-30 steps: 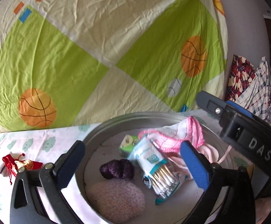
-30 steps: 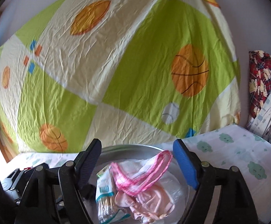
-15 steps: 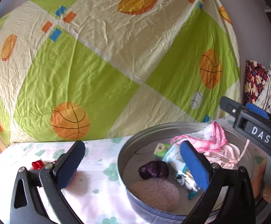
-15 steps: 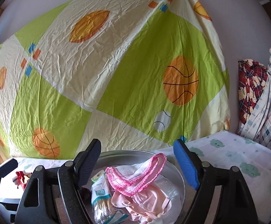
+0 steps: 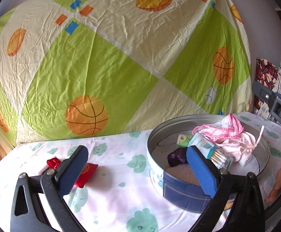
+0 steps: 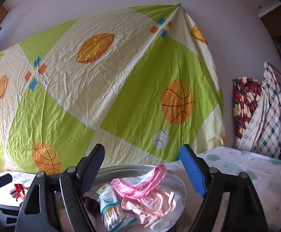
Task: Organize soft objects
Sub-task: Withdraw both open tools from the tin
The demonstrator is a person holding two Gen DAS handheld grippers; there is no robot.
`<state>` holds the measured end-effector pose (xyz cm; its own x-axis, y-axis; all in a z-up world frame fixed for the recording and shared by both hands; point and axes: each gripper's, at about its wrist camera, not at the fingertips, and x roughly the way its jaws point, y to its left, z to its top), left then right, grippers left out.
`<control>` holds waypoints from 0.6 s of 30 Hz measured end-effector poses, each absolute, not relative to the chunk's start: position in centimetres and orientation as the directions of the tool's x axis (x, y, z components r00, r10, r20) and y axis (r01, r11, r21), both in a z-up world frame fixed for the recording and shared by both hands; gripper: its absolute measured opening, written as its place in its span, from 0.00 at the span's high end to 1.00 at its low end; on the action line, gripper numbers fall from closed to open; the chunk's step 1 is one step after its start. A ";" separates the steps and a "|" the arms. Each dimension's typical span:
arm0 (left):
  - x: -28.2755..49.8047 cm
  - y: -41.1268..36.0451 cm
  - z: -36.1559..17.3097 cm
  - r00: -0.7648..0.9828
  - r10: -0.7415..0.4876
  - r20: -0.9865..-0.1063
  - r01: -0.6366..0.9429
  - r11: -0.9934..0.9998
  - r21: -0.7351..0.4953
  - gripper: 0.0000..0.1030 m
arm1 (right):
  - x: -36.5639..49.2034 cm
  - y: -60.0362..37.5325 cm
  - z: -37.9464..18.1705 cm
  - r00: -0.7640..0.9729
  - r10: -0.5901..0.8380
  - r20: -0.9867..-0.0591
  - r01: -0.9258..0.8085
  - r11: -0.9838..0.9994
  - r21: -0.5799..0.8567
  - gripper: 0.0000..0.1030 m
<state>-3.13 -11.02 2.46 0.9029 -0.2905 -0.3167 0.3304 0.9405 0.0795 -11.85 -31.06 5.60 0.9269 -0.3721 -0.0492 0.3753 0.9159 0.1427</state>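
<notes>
Left wrist view: left gripper (image 5: 136,171) hangs over the cloud-print tablecloth (image 5: 121,189), jaws spread wide, nothing between them. Round tin (image 5: 181,191) sits to the right of the jaws, its blue wall partly behind the right finger. Inside the tin: pink-trimmed cloth (image 5: 219,129), pale pink pouch (image 5: 243,147), cotton swab packet (image 5: 212,150), purple scrunchie (image 5: 176,155), green packet (image 5: 184,140), fuzzy pink pad (image 5: 183,174).

Still outside the tin: red pouch (image 5: 86,174), lying flat on the tablecloth just behind the left finger, partly hidden by it. Beside it, a smaller red bundle (image 5: 53,162), shiny and gathered at the top.

Right wrist view: right gripper (image 6: 142,171) is also spread wide and empty, poised above the tin's contents.

Judgement: most soft items are already collected; the step in hand is fetching the red pieces on the left. The next move calls for swinging the left gripper leftward and down, straddling the red pouch, and closing on its edge.

The red pouch looks like thin, limp fabric with a gold emblem; it will likely fold when pinched.
</notes>
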 end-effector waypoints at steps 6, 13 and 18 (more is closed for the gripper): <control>-3.3 -9.3 2.3 0.907 -0.282 -0.313 0.328 0.939 0.105 0.00 | -12.2 -29.5 5.5 0.927 -0.367 -0.079 0.376 0.913 0.159 0.20; -2.6 -6.0 2.3 0.915 -0.249 -0.317 0.294 0.950 0.104 0.00 | -11.4 -27.1 5.2 0.933 -0.342 -0.108 0.355 0.924 0.144 0.20; -1.6 -3.2 2.0 0.919 -0.218 -0.328 0.257 0.963 0.083 0.00 | -10.6 -24.7 5.0 0.945 -0.308 -0.111 0.321 0.938 0.129 0.20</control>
